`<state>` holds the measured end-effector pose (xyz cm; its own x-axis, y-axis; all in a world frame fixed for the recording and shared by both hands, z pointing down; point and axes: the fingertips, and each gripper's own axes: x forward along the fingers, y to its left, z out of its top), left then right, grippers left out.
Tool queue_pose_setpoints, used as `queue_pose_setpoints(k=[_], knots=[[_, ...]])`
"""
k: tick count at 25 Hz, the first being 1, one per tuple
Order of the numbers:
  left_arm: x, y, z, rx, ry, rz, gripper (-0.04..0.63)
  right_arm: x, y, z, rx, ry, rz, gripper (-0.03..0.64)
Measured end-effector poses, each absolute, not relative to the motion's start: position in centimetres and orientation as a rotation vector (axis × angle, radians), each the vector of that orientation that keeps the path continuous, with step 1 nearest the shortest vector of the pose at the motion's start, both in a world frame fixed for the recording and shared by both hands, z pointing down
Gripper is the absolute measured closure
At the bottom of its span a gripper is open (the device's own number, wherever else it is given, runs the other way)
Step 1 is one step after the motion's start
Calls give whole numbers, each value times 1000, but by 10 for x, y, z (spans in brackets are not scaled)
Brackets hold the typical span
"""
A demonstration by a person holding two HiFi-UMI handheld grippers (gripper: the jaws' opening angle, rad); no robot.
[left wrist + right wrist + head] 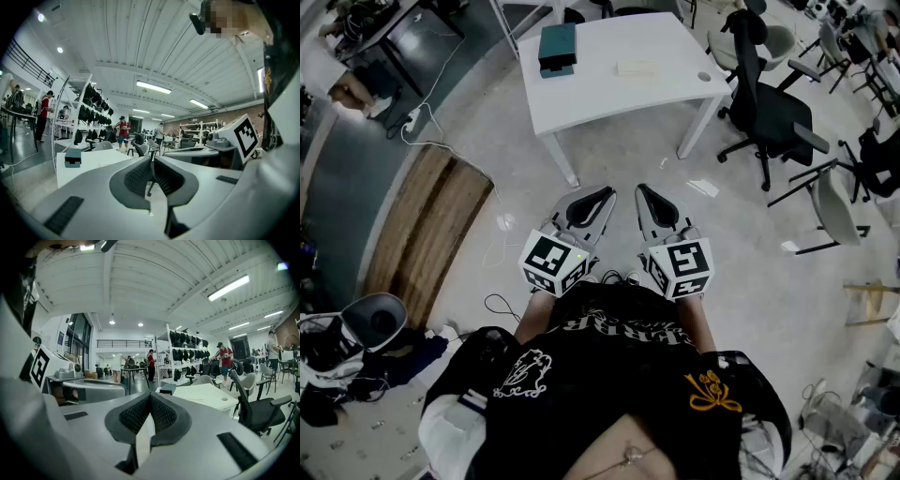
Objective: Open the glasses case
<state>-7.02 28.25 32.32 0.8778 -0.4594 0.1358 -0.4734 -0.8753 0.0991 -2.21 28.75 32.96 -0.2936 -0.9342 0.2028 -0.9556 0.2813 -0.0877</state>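
While we stand well back from the white table [609, 94], the glasses case [557, 49] sits near its far left corner, a dark teal block nowhere near either tool. The left gripper [608, 193] has its pads pressed together at the tips with nothing between them, and the right gripper [641, 190] is squeezed fully closed too, equally empty. Both are held close in front of our body, roughly level.

Now, how will that case behave? To us it looks like a hard, boxy shell: stiff, light, and likely to skate across that smooth tabletop if we push on it from one side only. So we'd call it a two-tool job: one gripper pinning the lower half across its narrow width, the other catching the lid's edge at the seam. From this far away we cannot tell which side carries the hinge, so that wants a closer look first.
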Motion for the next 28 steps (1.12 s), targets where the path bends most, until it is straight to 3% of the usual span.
queue_pose_setpoints(k=[28], knots=[[-43, 301, 355, 2897, -838, 251, 557, 7, 296, 375, 1693, -2523, 425, 603]])
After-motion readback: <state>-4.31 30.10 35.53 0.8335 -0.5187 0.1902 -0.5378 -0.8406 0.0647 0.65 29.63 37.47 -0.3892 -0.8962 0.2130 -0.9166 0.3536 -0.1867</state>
